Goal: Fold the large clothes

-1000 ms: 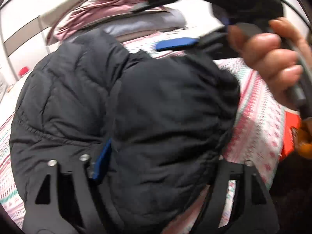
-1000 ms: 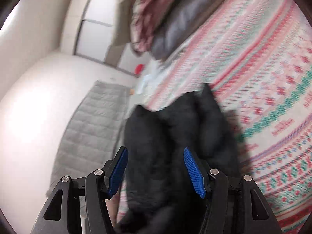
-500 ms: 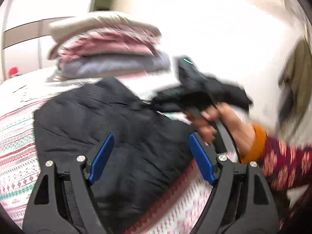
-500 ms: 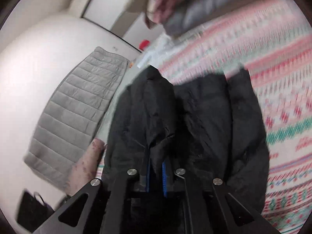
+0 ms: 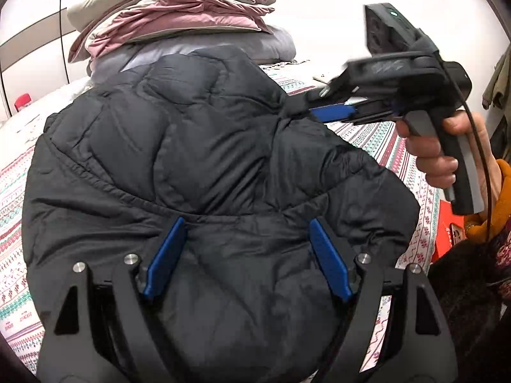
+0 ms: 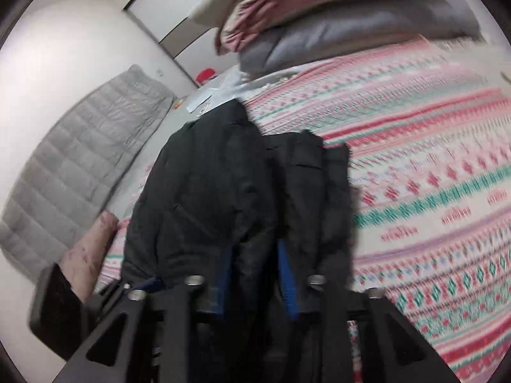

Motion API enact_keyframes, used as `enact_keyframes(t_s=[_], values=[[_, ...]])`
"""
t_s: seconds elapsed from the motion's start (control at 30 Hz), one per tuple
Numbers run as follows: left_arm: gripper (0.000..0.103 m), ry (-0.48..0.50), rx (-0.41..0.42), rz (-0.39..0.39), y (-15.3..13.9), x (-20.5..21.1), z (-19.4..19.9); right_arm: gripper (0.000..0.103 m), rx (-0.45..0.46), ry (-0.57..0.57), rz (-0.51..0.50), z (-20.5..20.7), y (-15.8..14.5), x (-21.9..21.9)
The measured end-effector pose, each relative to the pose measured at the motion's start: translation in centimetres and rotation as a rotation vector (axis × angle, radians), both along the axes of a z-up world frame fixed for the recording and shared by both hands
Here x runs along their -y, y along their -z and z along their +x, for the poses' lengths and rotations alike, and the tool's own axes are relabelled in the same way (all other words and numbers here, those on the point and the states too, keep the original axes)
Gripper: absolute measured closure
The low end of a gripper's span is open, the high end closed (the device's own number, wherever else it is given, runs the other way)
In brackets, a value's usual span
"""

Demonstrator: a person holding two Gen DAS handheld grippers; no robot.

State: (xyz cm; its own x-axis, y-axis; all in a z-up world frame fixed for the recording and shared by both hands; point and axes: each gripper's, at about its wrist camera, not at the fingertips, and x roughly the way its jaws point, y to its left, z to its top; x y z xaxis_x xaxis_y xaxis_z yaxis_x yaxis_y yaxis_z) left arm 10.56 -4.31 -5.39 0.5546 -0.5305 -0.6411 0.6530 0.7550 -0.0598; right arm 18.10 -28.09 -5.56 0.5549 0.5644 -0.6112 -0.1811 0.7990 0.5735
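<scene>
While the right tongs (image 6: 255,284), clamped shut a moment ago, are opening around a fold of the black quilted puffer jacket (image 5: 204,172) on the patterned bed (image 6: 431,175), the left tongs (image 5: 246,258) are held wide and empty near it, so regripping is judged next.

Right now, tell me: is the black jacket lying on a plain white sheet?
No. The black jacket lies on a patterned bedspread with pink, red and green bands.

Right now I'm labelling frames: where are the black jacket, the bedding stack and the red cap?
black jacket (image 5: 198,146), left wrist view, quilted middle.
bedding stack (image 5: 179,9), left wrist view, pink layer.
red cap (image 5: 22,100), left wrist view, its top.
</scene>
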Motion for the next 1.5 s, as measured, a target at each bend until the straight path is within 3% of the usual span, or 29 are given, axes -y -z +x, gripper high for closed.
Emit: enact_keyframes(t_s=[0.03,0.1,0.3,0.37,0.43,0.5,0.63,0.7,0.77,0.83,0.87,0.93,1.0,1.1,1.2,1.3,1.4,1.5], values=[[0.023,-0.001,-0.004,-0.004,-0.1,-0.1,-0.1,0.034,0.000,0.014,0.015,-0.2,0.1,0.8],[0.023,-0.003,-0.008,-0.006,-0.3,0.0,0.2,0.017,-0.007,0.056,0.066,-0.6,0.2,2.5],[0.023,-0.009,0.004,0.017,-0.7,0.6,1.1,0.017,-0.182,-0.027,0.218,1.4,2.6,1.1],[0.023,-0.014,0.007,0.017,-0.8,0.5,0.6,0.025,-0.186,-0.079,0.209,1.7,2.8,-1.1],[0.023,-0.027,0.015,0.000,-1.5,0.1,0.9,0.070,-0.121,-0.085,0.103,1.7,1.7,-3.5],[0.023,-0.058,0.020,-0.071,-2.8,-1.2,1.3,0.083,-0.013,-0.072,-0.001,1.4,-0.4,-5.1],[0.022,-0.164,0.055,-0.165,-4.8,-3.8,1.9,0.087,0.171,-0.017,-0.003,0.0,-4.6,-4.1],[0.022,-0.217,0.061,-0.152,-4.7,-4.6,2.4,0.086,0.185,0.032,0.000,-0.1,-4.9,-2.1],[0.022,-0.240,0.027,-0.133,-4.0,-4.9,3.2,0.080,0.103,0.071,-0.067,0.4,-3.2,-1.0],[0.022,-0.235,0.002,-0.095,-3.1,-4.9,3.6,0.043,-0.094,0.071,-0.173,1.7,1.5,-0.3],[0.022,-0.232,0.011,-0.069,-3.0,-4.6,3.5,0.038,-0.182,0.063,-0.157,2.0,3.7,0.2],[0.022,-0.238,0.027,-0.020,-3.0,-4.1,3.5,0.036,-0.221,0.078,-0.090,1.9,4.0,1.6],[0.022,-0.237,0.032,-0.036,-3.5,-4.1,3.6,0.035,-0.168,0.134,-0.075,1.0,1.9,3.2],[0.022,-0.250,0.043,-0.080,-4.2,-4.0,4.2,0.035,0.080,0.287,-0.041,-1.8,-3.2,5.2],[0.022,-0.288,0.046,-0.110,-4.6,-3.8,5.3,0.035,0.253,0.329,0.001,-2.7,-6.0,3.5],[0.022,-0.356,0.041,-0.163,-5.0,-4.1,6.5,0.035,0.280,0.266,-0.031,-1.1,-6.3,-1.3],[0.021,-0.428,0.016,-0.223,-4.8,-5.2,8.2,0.035,0.278,0.195,-0.144,1.1,-5.0,-5.7],[0.019,-0.538,-0.049,-0.177,-2.6,-6.4,10.4,0.035,0.249,0.183,-0.241,2.3,-3.2,-8.0]])
